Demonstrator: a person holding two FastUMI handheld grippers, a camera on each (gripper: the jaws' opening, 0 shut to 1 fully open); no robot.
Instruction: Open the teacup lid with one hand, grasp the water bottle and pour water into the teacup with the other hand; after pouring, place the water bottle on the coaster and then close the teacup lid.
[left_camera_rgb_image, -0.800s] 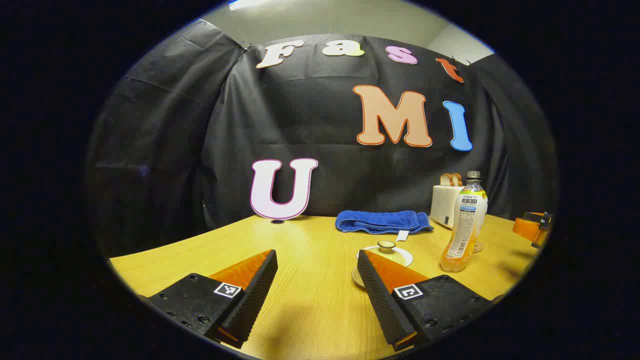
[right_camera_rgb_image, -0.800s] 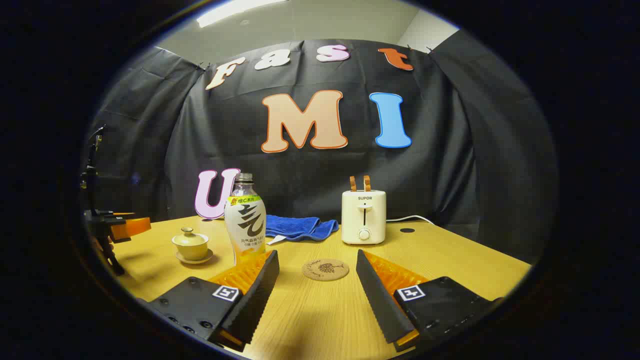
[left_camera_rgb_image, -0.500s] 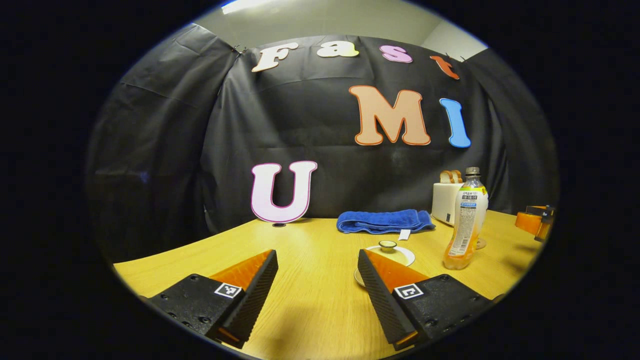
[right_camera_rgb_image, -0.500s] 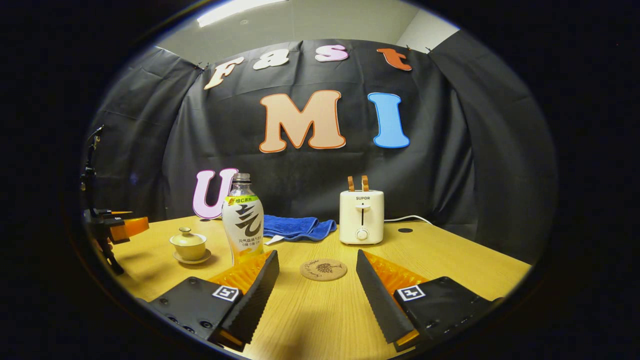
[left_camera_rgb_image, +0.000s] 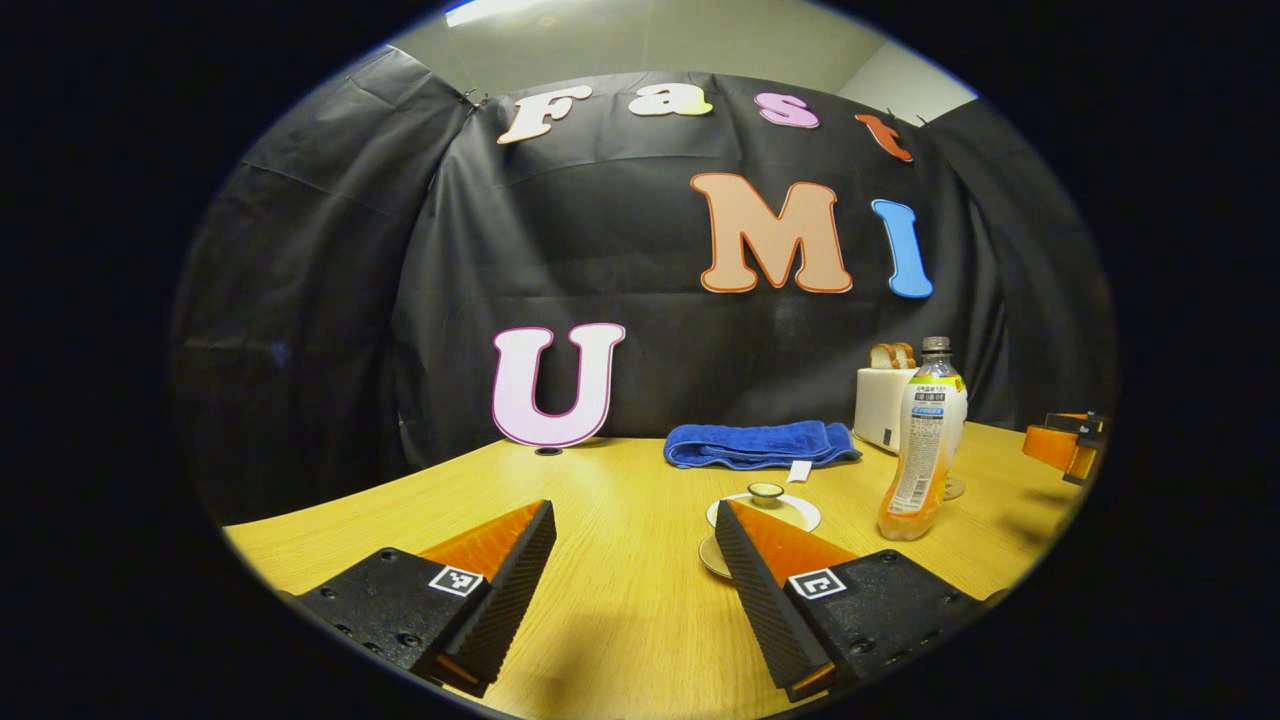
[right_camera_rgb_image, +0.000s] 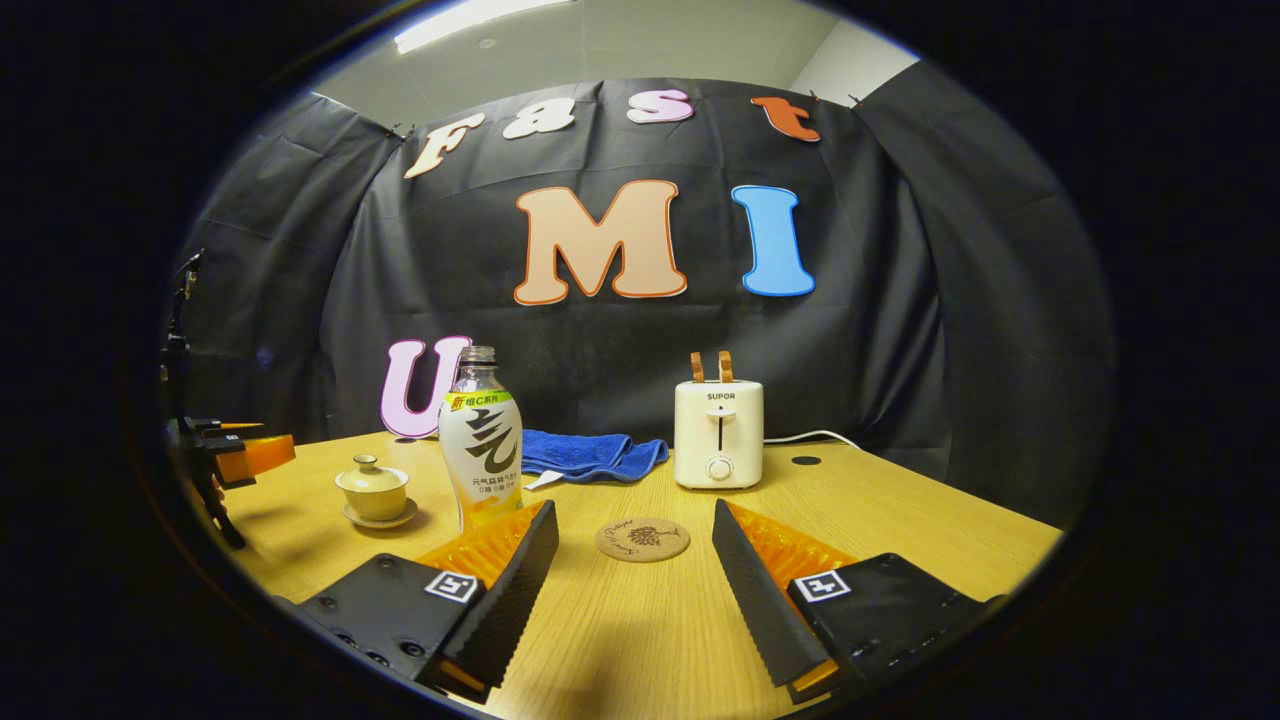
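Observation:
A pale lidded teacup (right_camera_rgb_image: 374, 490) on its saucer stands on the wooden table, left of an upright bottle (right_camera_rgb_image: 483, 450) holding some orange liquid. A round cork coaster (right_camera_rgb_image: 642, 539) lies right of the bottle. In the left gripper view the teacup's lid (left_camera_rgb_image: 765, 502) peeks from behind my right-hand finger, and the bottle (left_camera_rgb_image: 923, 440) stands beyond it. My left gripper (left_camera_rgb_image: 635, 520) is open and holds nothing, just short of the cup. My right gripper (right_camera_rgb_image: 635, 520) is open too, with the coaster seen between its fingers. The left gripper (right_camera_rgb_image: 235, 455) also shows at the left edge of the right gripper view.
A folded blue towel (right_camera_rgb_image: 590, 455) lies at the back of the table (right_camera_rgb_image: 900, 520). A cream toaster (right_camera_rgb_image: 718, 434) with bread slices stands to its right, its white cord trailing off. The right gripper (left_camera_rgb_image: 1065, 447) shows at the right edge of the left gripper view.
Both views have drifted slightly; the teacup, bottle and toaster sit a little further left in each. Both grippers stay open and nothing on the table has moved.

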